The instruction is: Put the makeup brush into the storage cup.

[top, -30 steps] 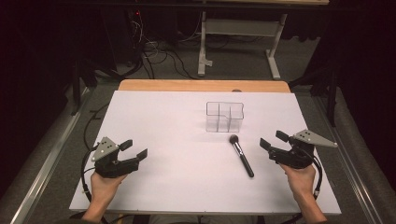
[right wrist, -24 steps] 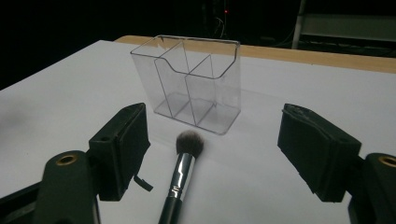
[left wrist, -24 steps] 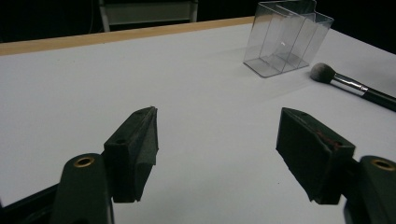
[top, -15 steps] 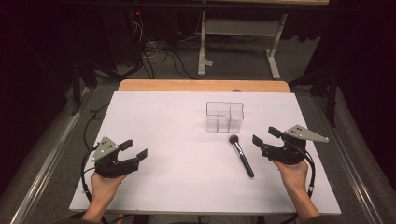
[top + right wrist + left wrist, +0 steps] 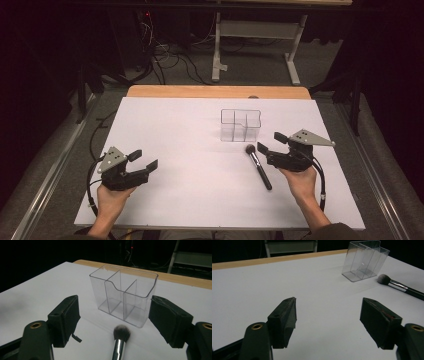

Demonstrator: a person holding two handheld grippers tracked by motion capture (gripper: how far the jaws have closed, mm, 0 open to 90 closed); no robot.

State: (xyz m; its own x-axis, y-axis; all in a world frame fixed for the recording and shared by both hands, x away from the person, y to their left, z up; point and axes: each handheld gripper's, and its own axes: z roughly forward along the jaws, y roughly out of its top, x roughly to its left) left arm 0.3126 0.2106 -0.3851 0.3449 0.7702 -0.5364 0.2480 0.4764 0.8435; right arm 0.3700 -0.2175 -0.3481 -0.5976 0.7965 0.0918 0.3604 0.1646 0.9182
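White table (image 5: pixel 175 130), cables (image 5: pixel 165 55) behind

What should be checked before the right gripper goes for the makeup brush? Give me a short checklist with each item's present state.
1. Right gripper open: ok, jaws stand wide apart.
2. Right gripper lined up with the makeup brush: ok, the bristle head lies between the jaws in the right gripper view.
3. Brush free to lift: ok, it lies flat on the white table, touching nothing.
4. Clear organizer upright and empty: ok, its compartments hold nothing.
5. Left gripper out of the way: ok, open, far off at the table's left.
6. Jaw height relative to the handle: cannot tell.
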